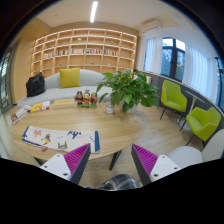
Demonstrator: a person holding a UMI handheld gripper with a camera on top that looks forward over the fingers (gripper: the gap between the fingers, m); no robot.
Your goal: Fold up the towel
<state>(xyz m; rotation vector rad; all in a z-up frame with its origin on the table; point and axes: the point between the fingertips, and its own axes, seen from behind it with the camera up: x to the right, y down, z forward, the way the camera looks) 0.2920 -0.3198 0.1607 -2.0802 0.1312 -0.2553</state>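
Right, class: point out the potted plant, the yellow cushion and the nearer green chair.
potted plant (128,88), gripper view, on its leaves at the middle.
yellow cushion (69,77), gripper view, on the middle of its front face.
nearer green chair (206,121), gripper view, on its backrest.

claw (103,160) fingers standing apart, nothing sitting between them. bare wood of the desk (120,130) lying open just ahead. potted plant (127,90) blocking the far middle of the desk. books and papers (55,137) crowding the near left side. small clutter (85,98) sitting left of the plant. green chairs (190,110) closing off the right side.
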